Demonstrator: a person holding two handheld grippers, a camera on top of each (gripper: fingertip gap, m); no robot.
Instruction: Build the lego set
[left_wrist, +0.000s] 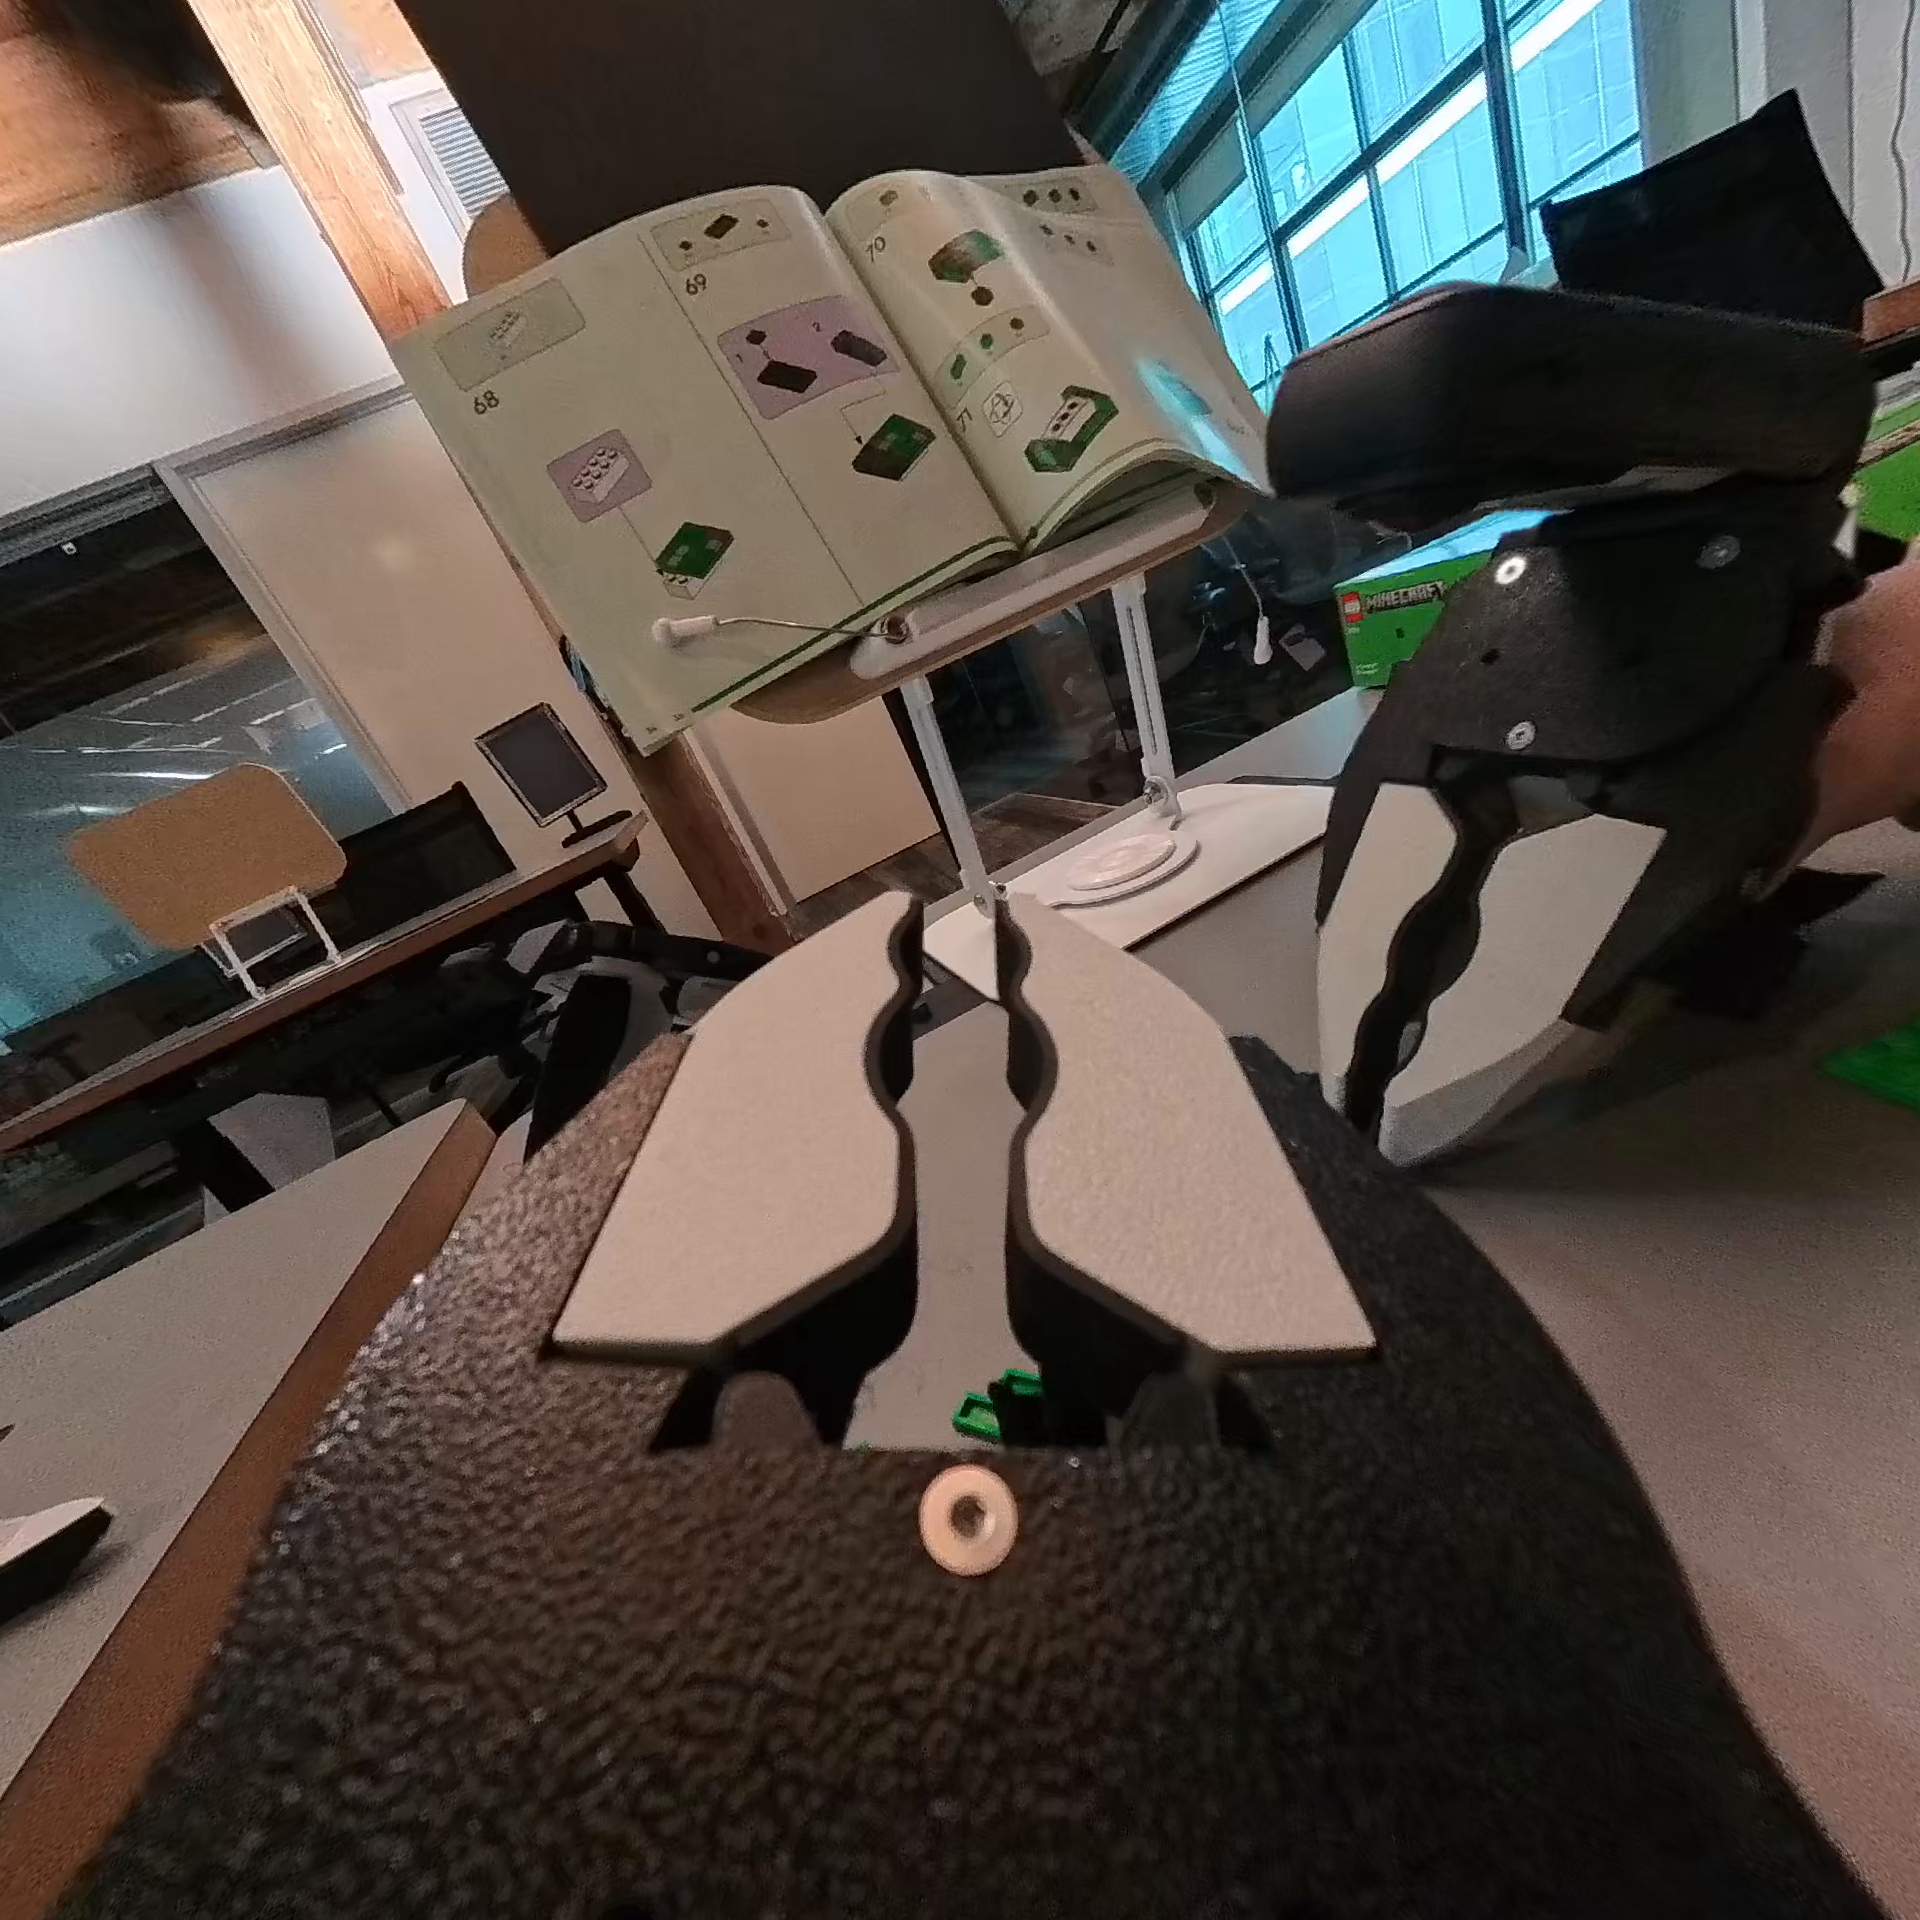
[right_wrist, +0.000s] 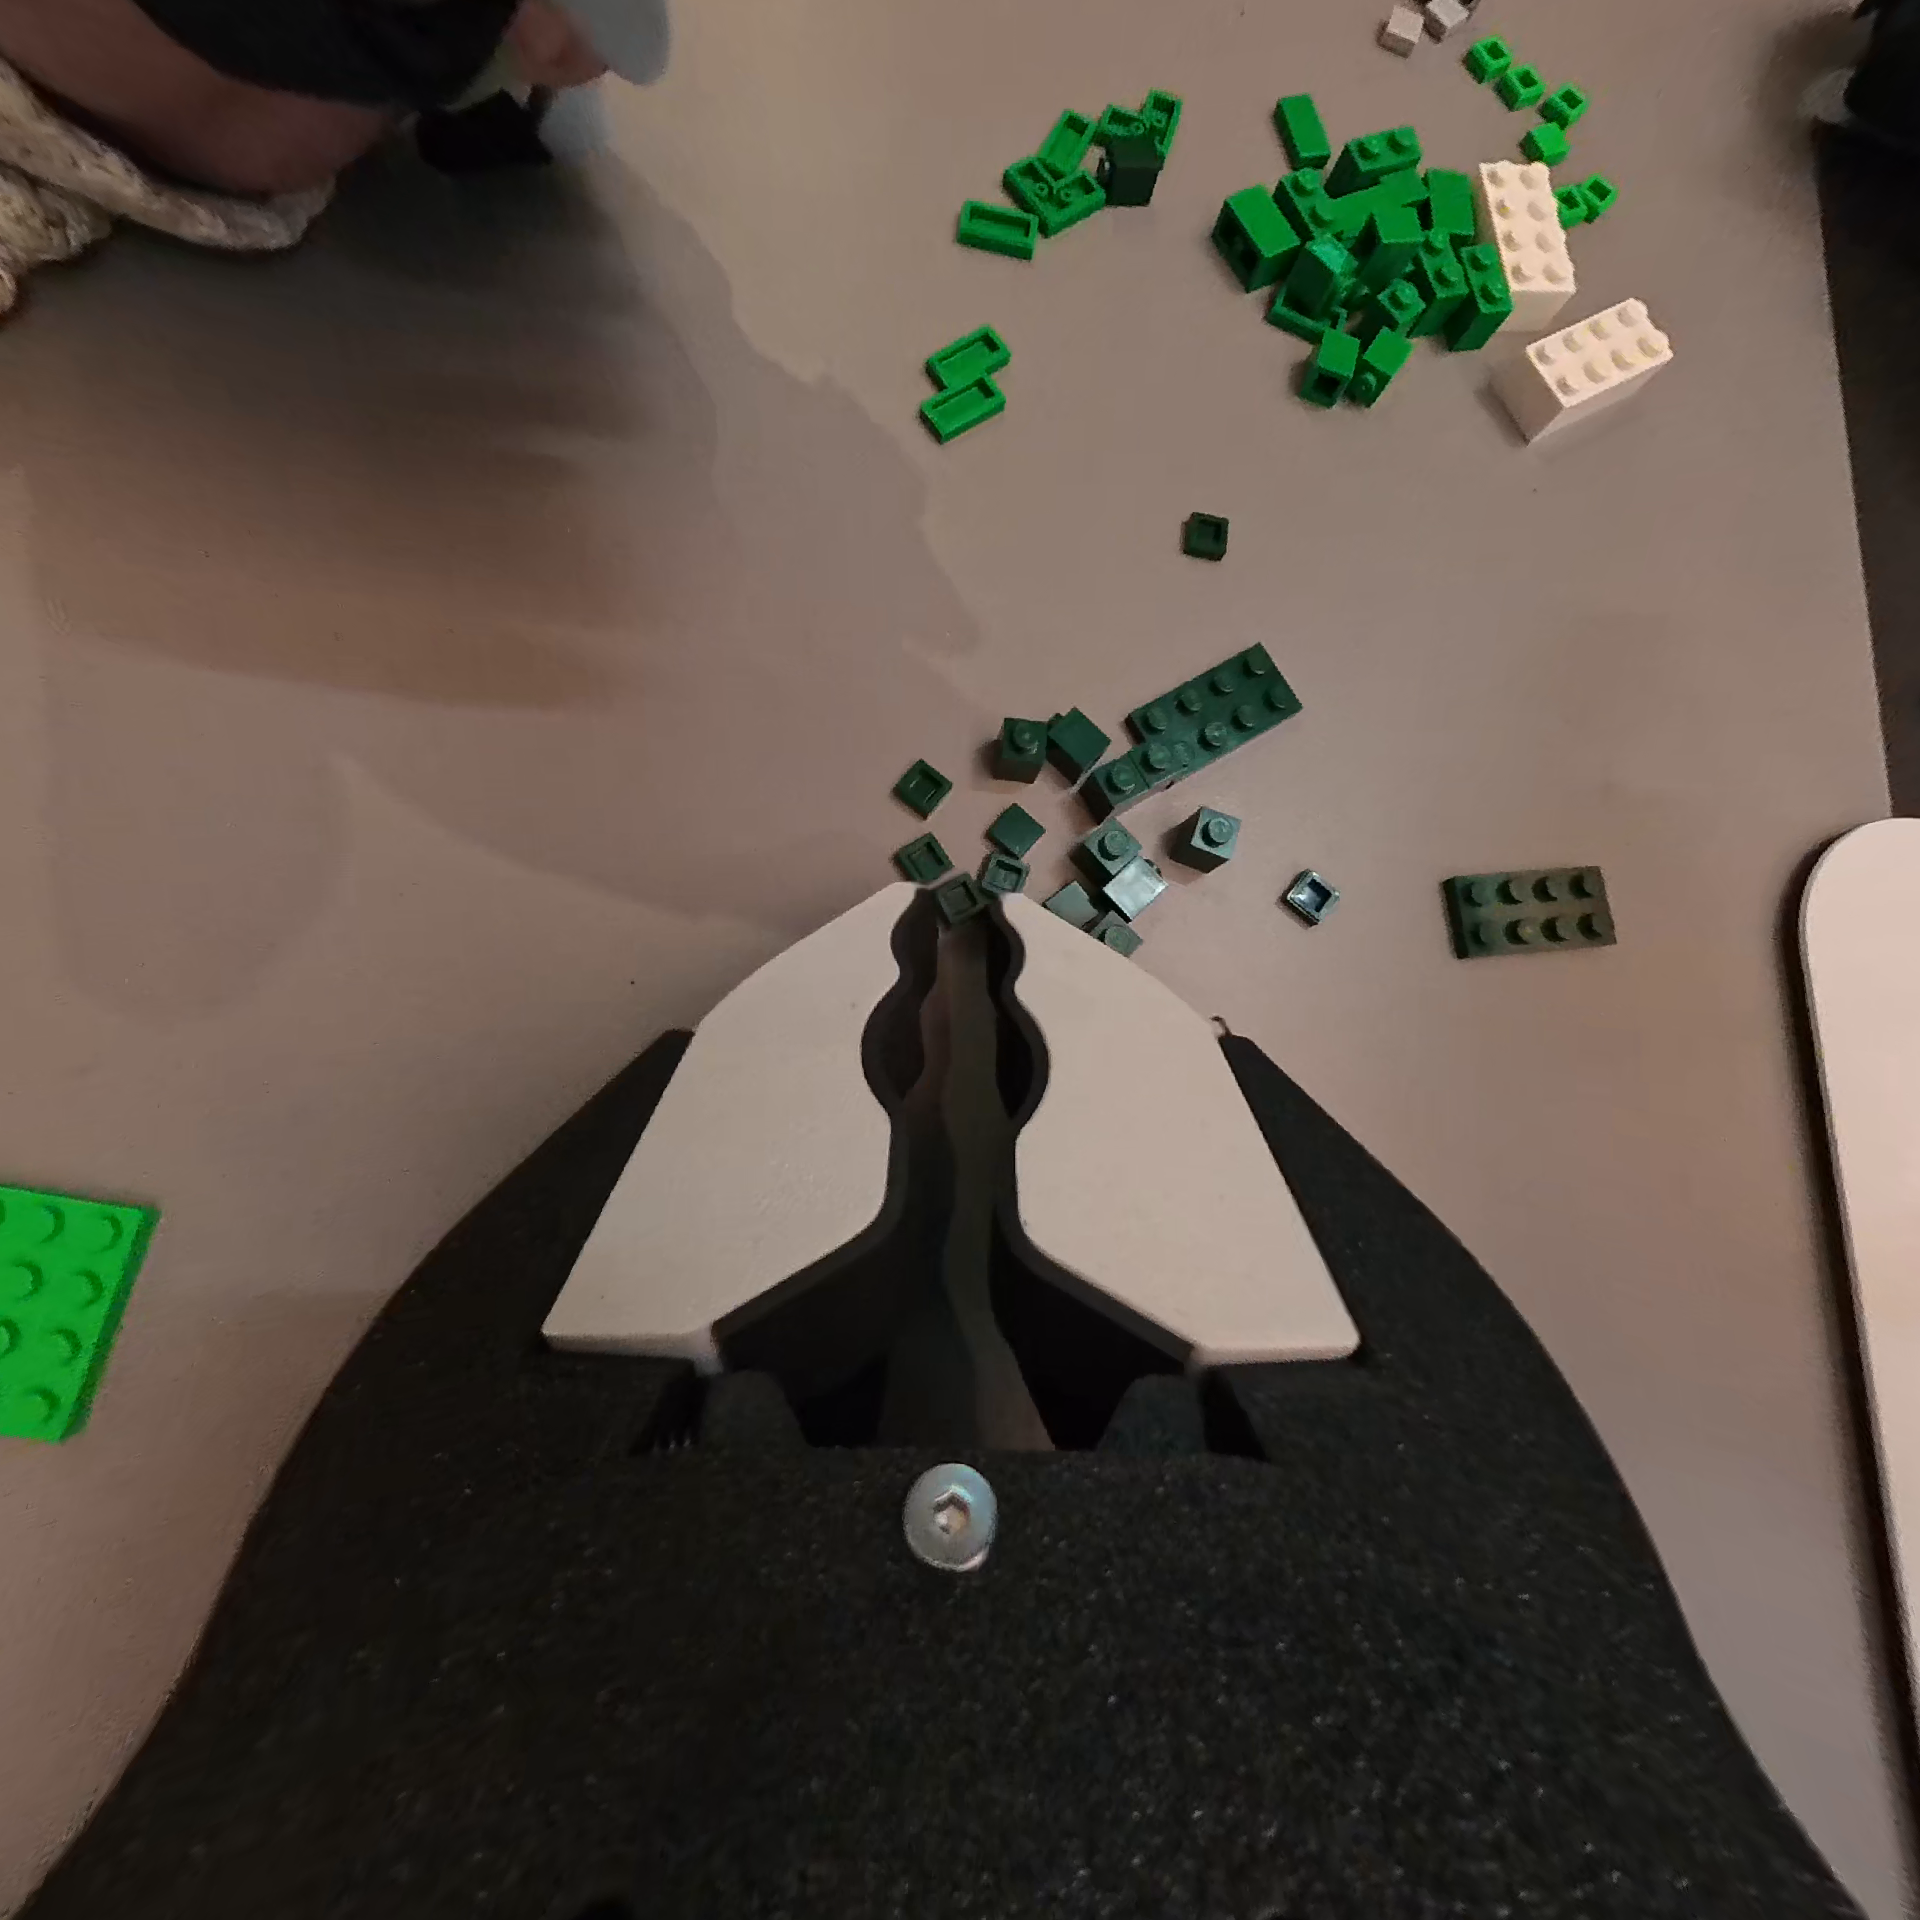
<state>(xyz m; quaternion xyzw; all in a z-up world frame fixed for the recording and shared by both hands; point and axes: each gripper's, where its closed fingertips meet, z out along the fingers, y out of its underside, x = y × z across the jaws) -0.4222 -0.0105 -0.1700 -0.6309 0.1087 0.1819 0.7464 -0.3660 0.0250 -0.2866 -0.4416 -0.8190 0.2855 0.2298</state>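
Observation:
My right gripper (right_wrist: 958, 902) points down at the grey table (right_wrist: 416, 727) and is shut on a small dark green square piece (right_wrist: 956, 894) at the near edge of a cluster of dark green pieces (right_wrist: 1112, 821). It also shows in the left wrist view (left_wrist: 1382, 1081), tips down on the table. My left gripper (left_wrist: 961, 930) is held above the table, slightly open and empty. It faces an open instruction booklet (left_wrist: 790, 436) on a white stand (left_wrist: 1132, 862). A bright green baseplate (right_wrist: 62, 1309) lies at the left.
A heap of bright green bricks (right_wrist: 1371, 239) and two white bricks (right_wrist: 1579, 364) lie at the far right. Two dark green plates (right_wrist: 1216, 696) (right_wrist: 1527, 909) lie near the cluster. A person's arm (right_wrist: 260, 125) rests at the top left. A green set box (left_wrist: 1392, 613) stands behind. Spacing between my two grippers at the tips: around 12 cm.

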